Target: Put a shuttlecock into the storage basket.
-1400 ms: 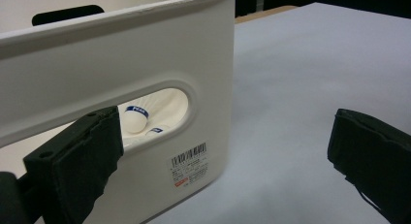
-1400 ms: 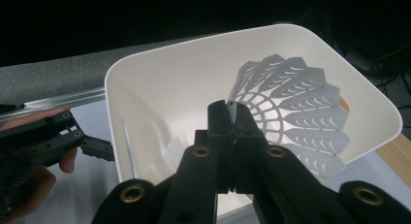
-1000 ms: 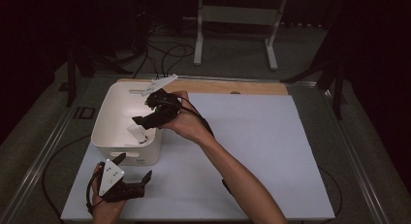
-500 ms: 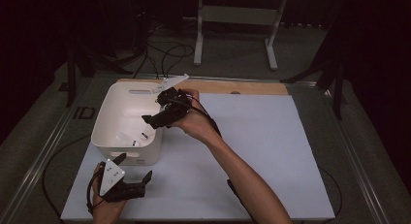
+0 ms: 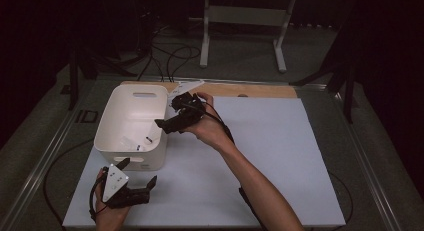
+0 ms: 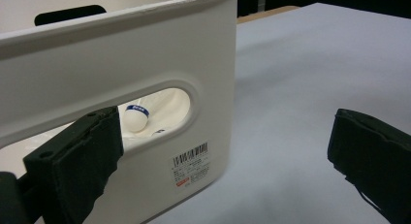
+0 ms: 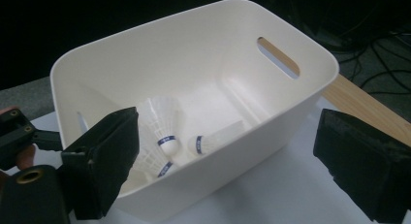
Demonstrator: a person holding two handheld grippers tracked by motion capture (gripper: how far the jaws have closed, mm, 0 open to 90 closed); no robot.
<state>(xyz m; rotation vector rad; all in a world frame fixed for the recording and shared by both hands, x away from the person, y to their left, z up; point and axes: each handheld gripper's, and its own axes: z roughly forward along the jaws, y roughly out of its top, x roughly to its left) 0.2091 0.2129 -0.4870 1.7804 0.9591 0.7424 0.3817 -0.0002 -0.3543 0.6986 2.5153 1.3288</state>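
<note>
My right gripper (image 5: 167, 125) hangs over the near right rim of the white bin (image 5: 111, 122), and its jaws have just been opening; they now stand wide with nothing between them. A second ago that gripper was deeper over the bin's inside, low toward the floor of it; now it has drawn back to the rim. I judge from this that I have just let a shuttlecock go into the bin.

In the right gripper view three shuttlecocks (image 7: 162, 122) lie on the bin's floor, clustered toward the near wall, white skirts and blue-banded cork heads, touching or nearly touching one another. One cork head (image 6: 135, 116) also shows through the bin's handle slot in the left gripper view.

My left gripper (image 5: 131, 190) rests on the tabletop (image 5: 260, 156) just in front of the bin's near wall, jaws wide apart and empty. I see no more shuttlecocks on the tabletop around the bin, so this drop may well be the last.
</note>
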